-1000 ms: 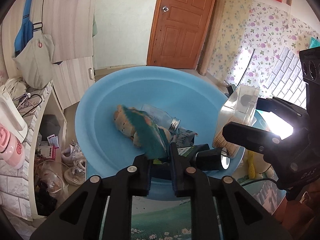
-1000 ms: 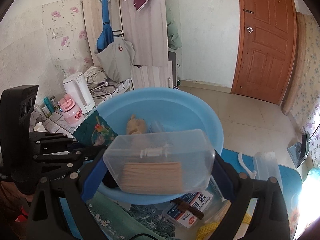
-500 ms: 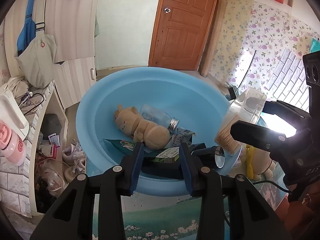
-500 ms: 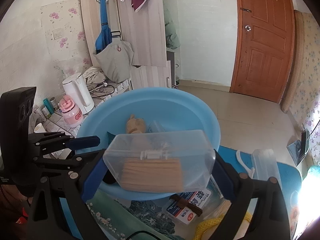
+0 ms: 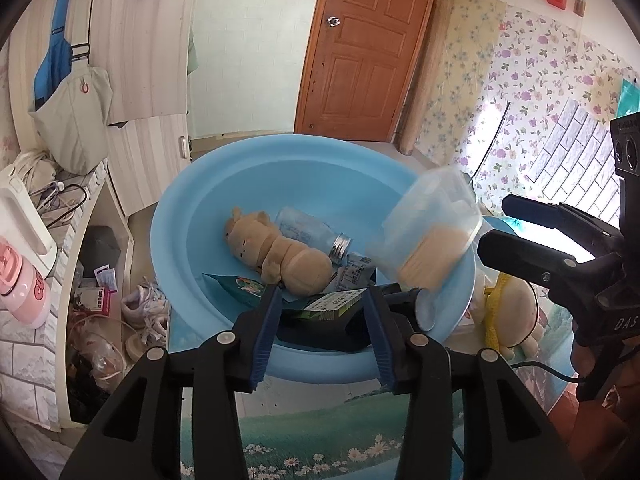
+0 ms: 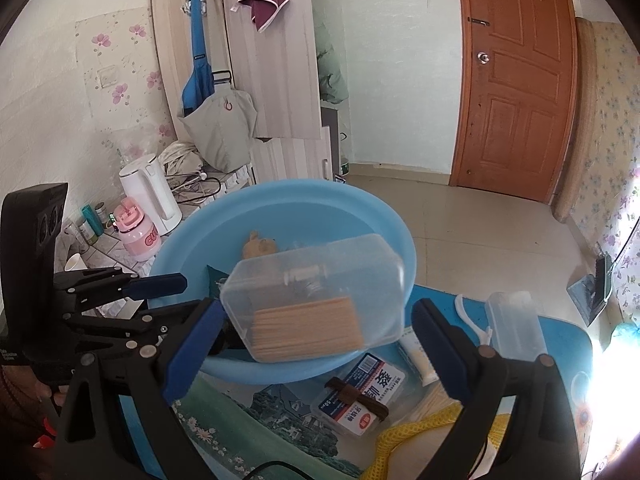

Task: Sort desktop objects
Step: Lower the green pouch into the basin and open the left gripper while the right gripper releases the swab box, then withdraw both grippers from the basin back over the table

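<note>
The right gripper (image 6: 316, 340) stands released, its blue pads clear of the clear plastic box of wooden toothpicks (image 6: 316, 300), which tips between them, long axis across the jaws, over the near rim of the round blue plastic basin (image 6: 280, 208). The left gripper (image 5: 320, 320), jaws opening and empty, hovers at that rim above a green packet (image 5: 240, 284). The box lies just ahead of the right gripper, so any re-grasp is its job

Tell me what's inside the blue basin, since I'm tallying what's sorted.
In the blue basin: a plush bear, a clear bottle, a green packet and a dark box. The bear and the clear toothpick box hide whatever lies beneath.
</note>
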### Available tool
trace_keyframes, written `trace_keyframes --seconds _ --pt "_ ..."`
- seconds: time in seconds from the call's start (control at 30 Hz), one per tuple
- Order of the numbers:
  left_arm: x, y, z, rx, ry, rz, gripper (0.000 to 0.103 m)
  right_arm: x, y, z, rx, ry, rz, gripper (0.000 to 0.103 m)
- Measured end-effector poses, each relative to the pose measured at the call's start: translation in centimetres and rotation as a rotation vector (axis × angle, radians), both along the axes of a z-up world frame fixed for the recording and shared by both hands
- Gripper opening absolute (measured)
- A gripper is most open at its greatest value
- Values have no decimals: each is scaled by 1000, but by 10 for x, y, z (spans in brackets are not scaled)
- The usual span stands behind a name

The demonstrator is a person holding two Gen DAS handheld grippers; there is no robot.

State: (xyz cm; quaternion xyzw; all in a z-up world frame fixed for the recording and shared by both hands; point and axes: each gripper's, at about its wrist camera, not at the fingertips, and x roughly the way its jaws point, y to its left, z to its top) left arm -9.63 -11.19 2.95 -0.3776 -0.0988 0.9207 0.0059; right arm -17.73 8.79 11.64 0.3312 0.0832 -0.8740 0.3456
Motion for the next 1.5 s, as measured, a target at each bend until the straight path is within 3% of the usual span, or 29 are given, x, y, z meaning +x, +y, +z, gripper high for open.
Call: trace_keyframes --seconds 0.37,0.53,0.97,1.23,1.5 --pt "7 3 7 3 10 7 46 -1 7 -2 -1 -13 -9 97" --pt "19 4 8 6 33 4 61 2 20 -5 -8 -25 -34 97" --pt "40 49 19 -24 64 -73 74 14 91 -23 8 -78 -181 97" --pt "46 87 5 -55 3 -123 94 28 132 -38 20 -97 -256 97" --pt "37 106 -16 -45 -119 -106 95 38 167 -57 27 -133 -305 97"
